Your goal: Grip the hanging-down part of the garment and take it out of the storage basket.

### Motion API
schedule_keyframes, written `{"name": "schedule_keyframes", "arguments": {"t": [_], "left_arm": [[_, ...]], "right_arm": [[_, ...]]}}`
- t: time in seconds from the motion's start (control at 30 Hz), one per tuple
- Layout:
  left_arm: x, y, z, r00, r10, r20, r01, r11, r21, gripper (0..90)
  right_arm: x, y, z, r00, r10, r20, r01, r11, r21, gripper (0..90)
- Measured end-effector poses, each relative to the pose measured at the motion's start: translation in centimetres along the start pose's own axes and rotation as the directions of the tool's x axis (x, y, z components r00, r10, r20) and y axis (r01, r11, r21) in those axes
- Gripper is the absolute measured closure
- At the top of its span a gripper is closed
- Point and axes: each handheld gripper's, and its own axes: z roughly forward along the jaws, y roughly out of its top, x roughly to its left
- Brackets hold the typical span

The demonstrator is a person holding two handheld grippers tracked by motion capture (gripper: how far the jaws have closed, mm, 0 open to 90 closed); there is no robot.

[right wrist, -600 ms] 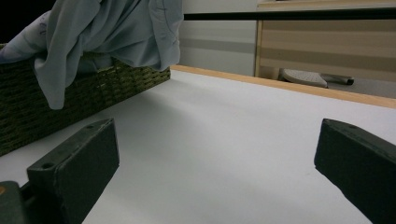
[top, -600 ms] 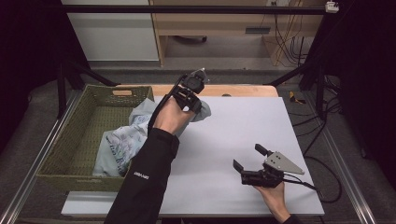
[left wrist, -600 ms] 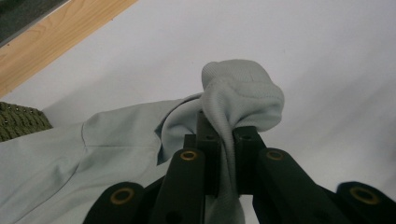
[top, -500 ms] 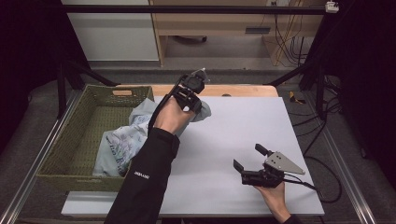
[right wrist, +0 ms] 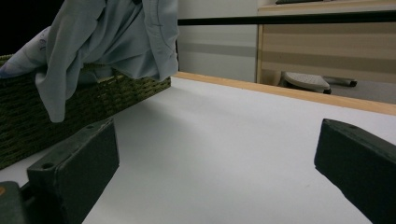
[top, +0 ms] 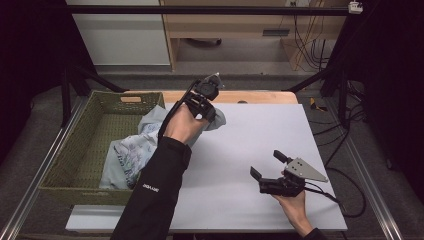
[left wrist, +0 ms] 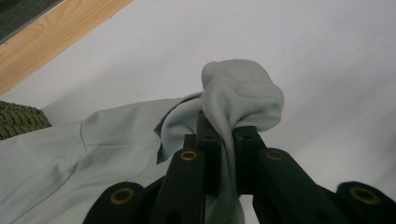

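Pale grey-blue cloth — a garment (top: 150, 145) — runs lengthwise from the green woven basket (top: 75, 165) up and over its near wall to the white tabletop (top: 260, 135), its long axis slanting from the basket's lower part toward the table's far edge. The far end of it is gathered into the left gripper (top: 202, 102), whose jaws are closed on a ribbed fold. In the left gripper view that fold (left wrist: 240, 93) bulges out just beyond the jaw tips in a rounded knob, while the rest of the fabric trails back to the jaws' left and below them. The printed part lies inside the basket.

Near the table's front, well apart from the cloth, the right gripper (top: 267, 165) is held low by a hand (top: 292, 205) — jaws spread wide, nothing between them. In the right gripper view the garment (right wrist: 112, 42) hangs over the basket wall (right wrist: 70, 107), beyond and above the left jaw.
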Motion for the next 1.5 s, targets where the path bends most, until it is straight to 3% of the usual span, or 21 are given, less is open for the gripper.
{"name": "schedule_keyframes", "arguments": {"t": [0.07,0.13,0.2,0.23,0.27,0.33,0.37,0.4,0.47,0.7,0.93,1.0,1.03,1.27,1.5], "left_arm": [[-0.1,0.0,0.0,1.0,0.001,0.002,-0.001,1.0,0.003,83.4],[-0.1,0.1,0.0,1.0,0.001,0.0,-0.001,1.0,0.003,83.4],[0.0,0.1,0.0,1.0,0.001,0.003,-0.001,1.0,0.004,83.4],[0.0,0.1,-0.1,1.0,0.003,0.0,-0.003,1.0,0.003,83.4],[0.1,0.1,-0.1,1.0,-0.002,0.006,0.002,1.0,0.003,83.4],[0.1,0.1,-0.1,1.0,-0.003,0.006,0.003,1.0,0.005,83.4],[0.1,0.1,-0.1,1.0,-0.003,0.007,0.003,1.0,0.006,83.4],[0.1,0.1,-0.2,1.0,-0.002,0.007,0.002,1.0,0.006,83.4],[0.1,0.1,-0.2,1.0,0.0,0.001,0.0,1.0,0.006,83.4],[0.1,0.1,-0.3,1.0,-0.004,0.002,0.004,1.0,0.004,83.4],[0.1,0.0,-0.5,1.0,-0.002,0.002,0.002,1.0,0.003,83.4],[0.1,0.0,-0.5,1.0,-0.002,0.002,0.002,1.0,0.003,83.4],[0.1,0.0,-0.5,1.0,-0.004,0.0,0.004,1.0,0.002,83.4],[0.2,-0.1,-0.9,1.0,-0.003,-0.002,0.003,1.0,-0.006,83.4],[0.2,-0.1,-1.0,1.0,-0.003,0.002,0.003,1.0,-0.003,83.4]], "right_arm": [[0.3,0.3,0.2,0.9997,0.024,-0.003,-0.024,1.0,-0.009,0.4],[0.3,0.6,0.5,1.0,-0.002,-0.005,0.002,1.0,-0.014,0.4],[0.6,0.9,0.7,0.9997,0.022,-0.009,-0.022,1.0,-0.006,0.4],[0.6,1.0,0.8,0.9999,0.011,-0.013,-0.011,1.0,-0.008,0.4],[1.1,1.3,1.0,0.998,0.059,-0.022,-0.059,0.998,-0.006,0.4],[1.0,1.4,1.4,0.9996,0.017,-0.025,-0.017,1.0,-0.013,0.4],[1.3,1.6,1.6,0.9986,0.043,-0.031,-0.044,0.999,-0.013,0.4],[1.3,1.7,1.8,0.9993,0.015,-0.033,-0.016,1.0,-0.017,0.4],[1.7,1.9,2.2,0.9984,0.035,-0.045,-0.036,0.999,-0.015,0.4],[3.1,2.7,3.9,0.9961,-0.014,-0.087,0.013,1.0,-0.007,0.4],[4.9,3.7,5.7,0.9933,0.016,-0.114,-0.018,1.0,-0.013,0.4],[4.9,3.7,6.0,0.9931,-0.011,-0.117,0.011,1.0,-0.001,0.4],[5.1,3.8,6.2,0.9929,0.015,-0.118,-0.016,1.0,-0.01,0.4],[5.7,3.9,7.6,0.9914,-0.01,-0.13,0.012,1.0,0.01,0.5],[6.2,3.5,9.1,0.9904,0.001,-0.138,0.002,1.0,0.021,0.7]]}}
